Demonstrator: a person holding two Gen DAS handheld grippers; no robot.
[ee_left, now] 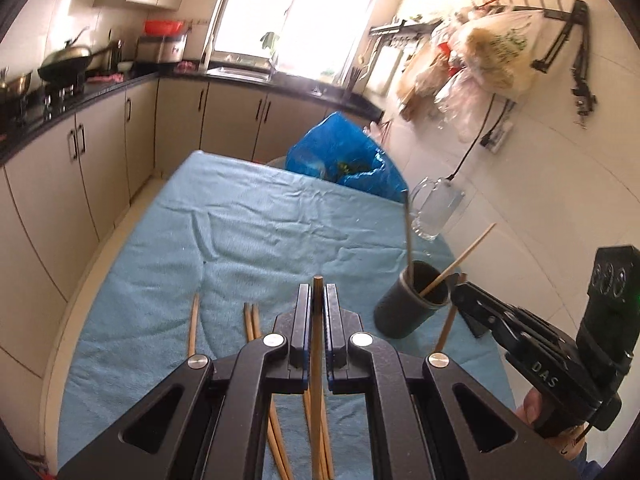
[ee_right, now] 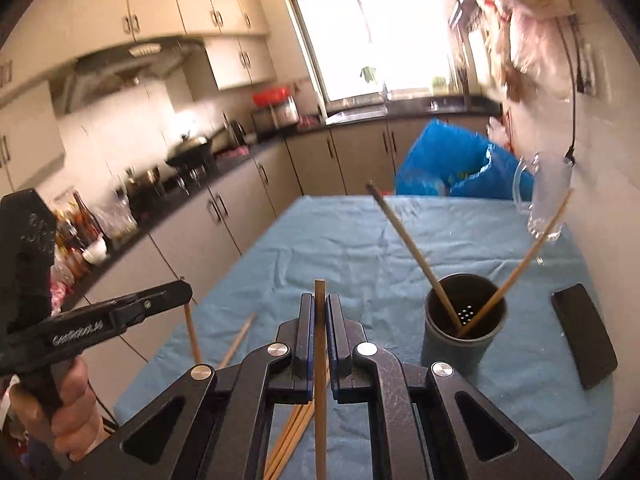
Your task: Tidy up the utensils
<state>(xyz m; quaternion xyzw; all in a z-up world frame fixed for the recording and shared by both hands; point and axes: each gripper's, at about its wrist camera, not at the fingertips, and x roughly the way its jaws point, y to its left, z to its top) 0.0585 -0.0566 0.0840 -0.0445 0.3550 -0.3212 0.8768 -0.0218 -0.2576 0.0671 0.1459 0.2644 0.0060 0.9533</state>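
A: Nearest, in the left wrist view: left gripper [ee_left: 318,300], black jaws pinched tight on a thin tan wooden chopstick [ee_left: 317,380], stick upright between the pads, tip poking just above them.

B: Same on the other side. Right gripper [ee_right: 320,304] clamped on its own tan wooden chopstick [ee_right: 320,360], held upright, tip just past the pads.

A: Under the left jaws, loose tan chopsticks [ee_left: 250,320] lying flat on the wrinkled light-blue cloth [ee_left: 240,232], at about 7 o'clock from the holder.

B: Further out, at 2 o'clock from the right jaws: dark grey cylindrical utensil holder [ee_right: 464,320], upright on the cloth, two chopsticks leaning inside and splaying apart (one toward 11, one toward 1 o'clock).

A: Seen from the left too, holder [ee_left: 412,304] at 2 o'clock, the right gripper just beside its rim.

B: Flat black rectangular slab [ee_right: 584,336] at 3 o'clock of the holder, on the cloth, apart from it.

A: Beyond the holder, clear glass mug [ee_left: 436,208] near the wall. Then a blue plastic bag [ee_left: 344,156] at the cloth's far edge, 12 o'clock.

B: Farthest: bright window [ee_right: 360,32] above the dark counter.
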